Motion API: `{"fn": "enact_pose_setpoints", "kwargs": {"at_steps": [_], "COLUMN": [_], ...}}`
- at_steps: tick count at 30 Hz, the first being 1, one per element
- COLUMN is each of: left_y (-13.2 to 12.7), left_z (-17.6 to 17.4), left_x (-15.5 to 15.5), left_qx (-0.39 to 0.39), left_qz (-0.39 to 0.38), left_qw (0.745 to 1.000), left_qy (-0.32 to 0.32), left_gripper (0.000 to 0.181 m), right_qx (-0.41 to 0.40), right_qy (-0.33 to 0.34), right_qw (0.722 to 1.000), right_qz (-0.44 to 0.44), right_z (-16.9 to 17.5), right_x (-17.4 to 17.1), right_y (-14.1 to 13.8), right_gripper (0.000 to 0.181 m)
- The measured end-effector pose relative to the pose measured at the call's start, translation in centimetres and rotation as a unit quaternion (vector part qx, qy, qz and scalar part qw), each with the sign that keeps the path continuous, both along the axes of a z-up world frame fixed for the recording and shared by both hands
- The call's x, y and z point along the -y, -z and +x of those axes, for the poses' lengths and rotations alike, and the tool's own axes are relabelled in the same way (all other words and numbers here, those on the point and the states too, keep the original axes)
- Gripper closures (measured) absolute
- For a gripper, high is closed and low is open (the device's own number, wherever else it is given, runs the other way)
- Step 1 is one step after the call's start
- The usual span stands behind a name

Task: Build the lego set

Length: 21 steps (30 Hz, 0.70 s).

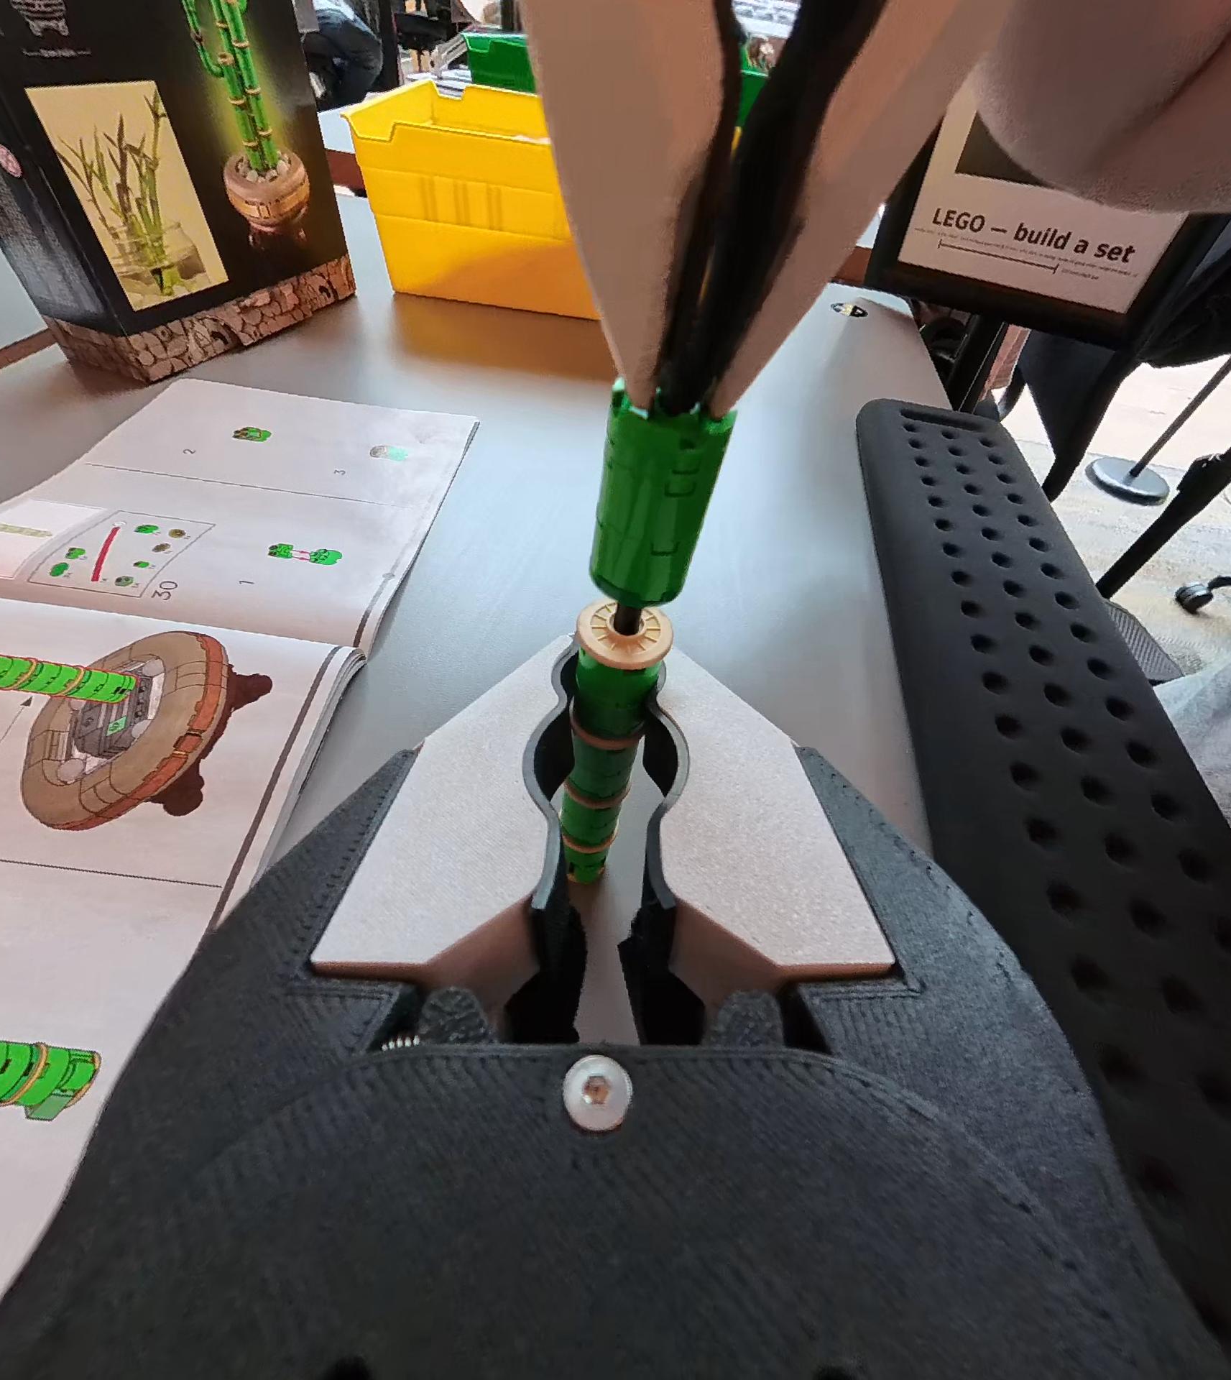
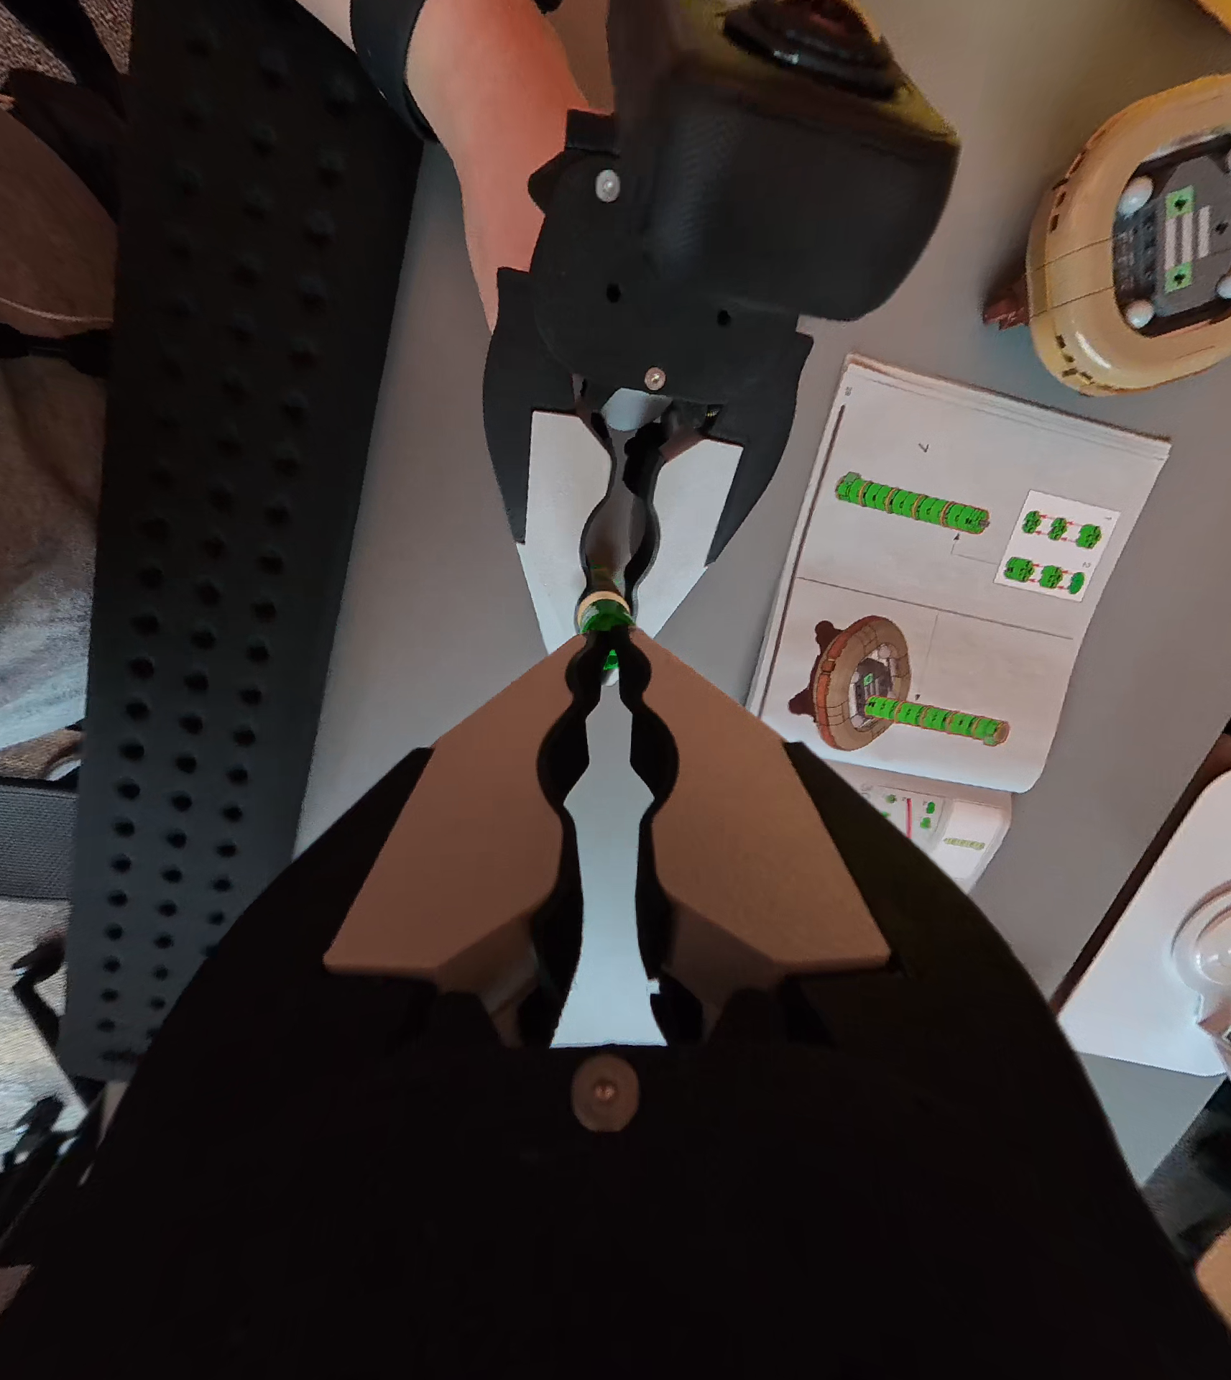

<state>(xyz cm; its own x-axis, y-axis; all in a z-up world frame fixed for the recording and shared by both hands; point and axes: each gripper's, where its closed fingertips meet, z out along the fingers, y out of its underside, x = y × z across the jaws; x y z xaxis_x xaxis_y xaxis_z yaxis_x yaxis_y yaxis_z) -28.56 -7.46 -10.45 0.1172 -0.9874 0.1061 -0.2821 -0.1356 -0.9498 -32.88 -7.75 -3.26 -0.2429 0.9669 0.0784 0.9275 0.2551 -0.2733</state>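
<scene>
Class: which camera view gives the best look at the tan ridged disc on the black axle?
The left wrist view: the tan ridged plastic disc faces the camera, hub and ridges clear, topping the green stalk. The right wrist view shows only a thin tan edge between tongs.

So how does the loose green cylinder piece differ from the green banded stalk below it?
The loose green cylinder piece is short, fat and plain; the green banded stalk is long, slimmer and ringed with tan bands. The right gripper holds the cylinder by its top end; the left gripper clamps the stalk. Both share the thin black rod.

Wrist cams opposed, close; shared stalk (image 1: 601,754)
</scene>
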Motion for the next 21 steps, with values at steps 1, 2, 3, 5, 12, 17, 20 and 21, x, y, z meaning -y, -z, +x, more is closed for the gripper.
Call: {"fn": "enact_pose_setpoints", "kwargs": {"at_steps": [1,2,3,5,12,17,20,21], "left_y": [0.0,-0.1,-0.1,-0.1,-1.5,-2.1,-1.4,-1.2], "left_z": [0.0,0.1,0.1,0.1,-0.6,-0.8,-0.9,-0.9], "left_x": [0.0,0.0,0.1,0.0,-0.4,0.2,0.5,0.6], "left_qx": [0.001,0.002,0.004,0.007,0.046,0.089,0.085,0.083], "left_qz": [-0.003,-0.009,-0.017,-0.034,-0.112,-0.264,-0.318,-0.336], "left_qw": [1.000,1.000,1.000,0.999,0.993,0.960,0.944,0.938], "left_qy": [0.000,0.001,0.003,0.001,-0.004,0.026,0.033,0.036], "left_gripper": [0.170,0.170,0.170,0.170,0.170,0.171,0.170,0.170], "right_qx": [-0.008,-0.016,-0.026,-0.075,-0.340,-0.489,-0.475,-0.475], "right_qy": [-0.004,-0.003,-0.001,0.007,0.111,0.252,0.267,0.269], "right_qw": [1.000,1.000,1.000,0.997,0.929,0.798,0.779,0.768], "right_qz": [0.006,0.009,0.007,-0.009,-0.093,-0.246,-0.310,-0.335], "right_z": [0.0,-0.1,-0.2,-0.9,-2.6,-1.0,-1.3,-1.7], "right_x": [-0.2,-0.3,-0.4,-0.3,-2.3,-5.4,-4.5,-4.2], "right_y": [0.0,-0.1,-0.3,-1.3,-5.6,-3.2,0.6,1.2], "right_gripper": [0.177,0.175,0.172,0.162,0.135,0.106,0.111,0.114]}}
